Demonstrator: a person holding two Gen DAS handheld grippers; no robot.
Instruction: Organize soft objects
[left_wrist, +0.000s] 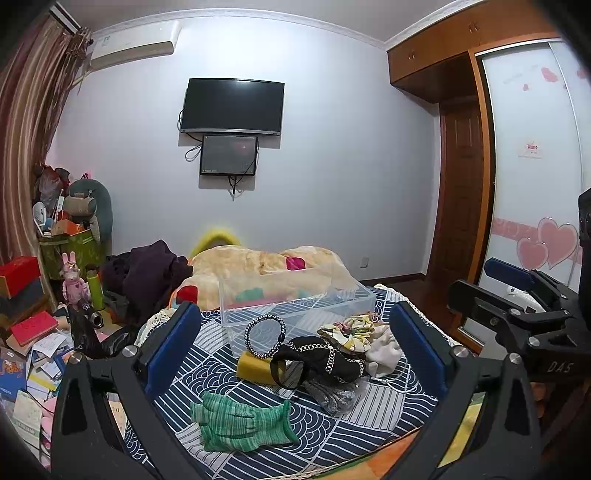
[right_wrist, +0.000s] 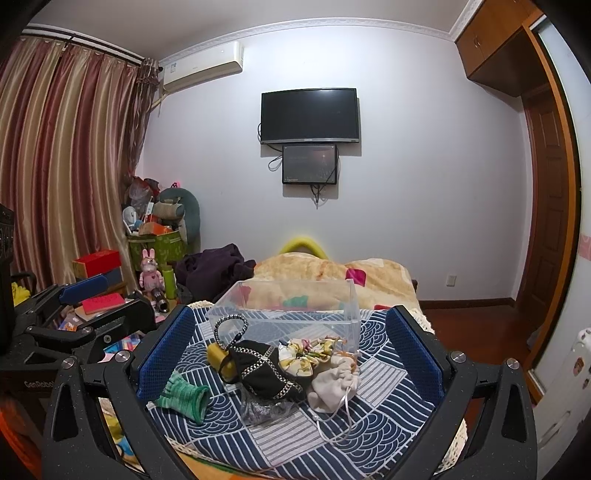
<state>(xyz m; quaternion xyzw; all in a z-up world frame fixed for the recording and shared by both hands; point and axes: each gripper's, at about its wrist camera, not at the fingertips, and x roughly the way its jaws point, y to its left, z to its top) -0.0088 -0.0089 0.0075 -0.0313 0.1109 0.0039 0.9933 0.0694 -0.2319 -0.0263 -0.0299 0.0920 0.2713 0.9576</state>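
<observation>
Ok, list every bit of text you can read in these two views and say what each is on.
"DAS" on the right gripper body, in the left wrist view.
"GenRobo", cut off at the edge, on the left gripper body, in the right wrist view.
Wardrobe sticker: red characters, too small to read.
Air conditioner label: blurred.
TV brand mark: too small.
Books: print unreadable.
</observation>
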